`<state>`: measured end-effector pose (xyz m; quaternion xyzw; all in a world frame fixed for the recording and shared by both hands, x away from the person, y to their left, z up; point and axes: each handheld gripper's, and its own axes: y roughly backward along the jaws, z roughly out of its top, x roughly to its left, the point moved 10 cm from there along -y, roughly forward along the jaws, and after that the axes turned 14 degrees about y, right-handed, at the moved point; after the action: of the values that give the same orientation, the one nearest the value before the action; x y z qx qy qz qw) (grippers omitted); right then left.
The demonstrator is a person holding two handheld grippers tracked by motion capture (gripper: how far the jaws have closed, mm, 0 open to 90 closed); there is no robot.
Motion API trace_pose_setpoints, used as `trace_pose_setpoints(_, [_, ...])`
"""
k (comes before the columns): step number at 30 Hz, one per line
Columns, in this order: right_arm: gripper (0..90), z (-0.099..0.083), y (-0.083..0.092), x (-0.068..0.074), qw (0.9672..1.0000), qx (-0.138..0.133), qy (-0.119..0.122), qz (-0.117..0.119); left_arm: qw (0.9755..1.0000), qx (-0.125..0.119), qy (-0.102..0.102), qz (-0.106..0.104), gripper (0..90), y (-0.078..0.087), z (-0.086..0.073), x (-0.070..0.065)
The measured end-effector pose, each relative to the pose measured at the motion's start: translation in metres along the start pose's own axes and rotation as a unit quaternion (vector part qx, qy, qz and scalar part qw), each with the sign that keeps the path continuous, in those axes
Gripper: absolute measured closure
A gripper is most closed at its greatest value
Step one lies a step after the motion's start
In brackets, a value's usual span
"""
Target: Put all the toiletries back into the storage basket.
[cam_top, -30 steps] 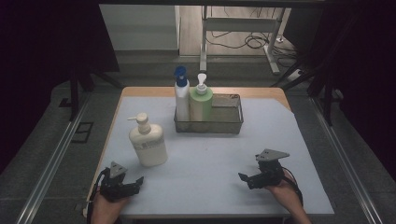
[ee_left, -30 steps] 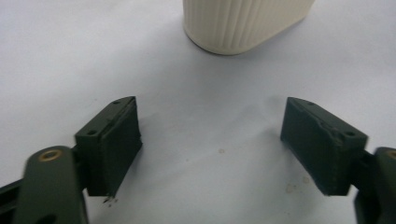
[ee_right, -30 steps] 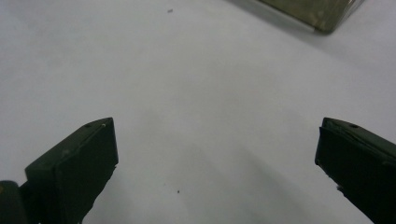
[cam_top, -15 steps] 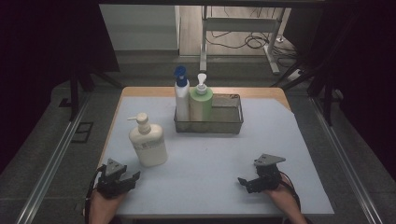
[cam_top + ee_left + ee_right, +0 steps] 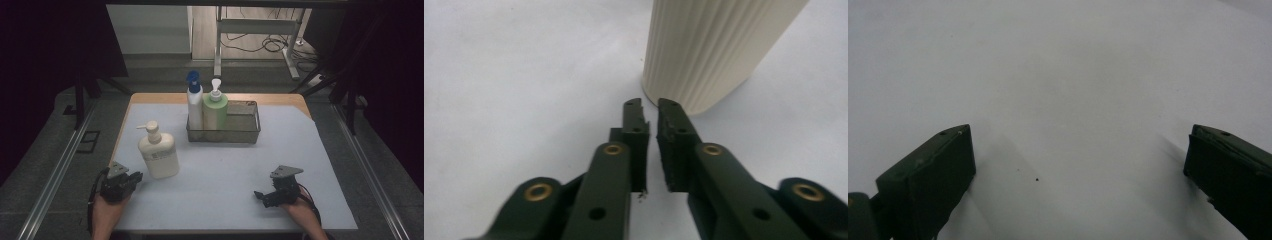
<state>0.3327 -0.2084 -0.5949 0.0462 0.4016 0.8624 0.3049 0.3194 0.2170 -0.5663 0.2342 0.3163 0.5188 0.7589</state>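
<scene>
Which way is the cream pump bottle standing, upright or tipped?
Upright: the cream pump bottle stands on its base on the table, pump on top.

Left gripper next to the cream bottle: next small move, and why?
Probably reopen the left gripper. Its jaws have just been closing and now stand nearly together with nothing between them, just short of the cream bottle, which is too wide for that gap.

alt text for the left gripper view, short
The left gripper points its two black jaws, nearly closed with nothing between them after just closing, at the base of a cream ribbed bottle standing on the pale table cover. The jaw tips stop just short of the bottle's bottom edge.
</scene>
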Motion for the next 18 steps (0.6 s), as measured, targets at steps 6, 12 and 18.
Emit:
trace_pose_setpoints(6, [0.0, 0.0, 0.0, 0.0, 1.0, 0.0, 0.0, 0.0, 1.0, 0.001, -0.002, -0.006, 89.2, -0.01, 0.013, 0.0])
trace_pose_setpoints(12, [0.0, 0.0, 0.0, 0.0, 1.0, 0.0, 0.0, 0.0, 1.0, 0.007, 0.002, -0.004, 89.4, -0.025, 0.022, 0.004])
trace_pose_setpoints(18, [0.0, 0.0, 0.0, 0.0, 1.0, 0.0, 0.0, 0.0, 0.9998, 0.006, 0.006, -0.018, 89.4, -0.037, 0.027, 0.004])
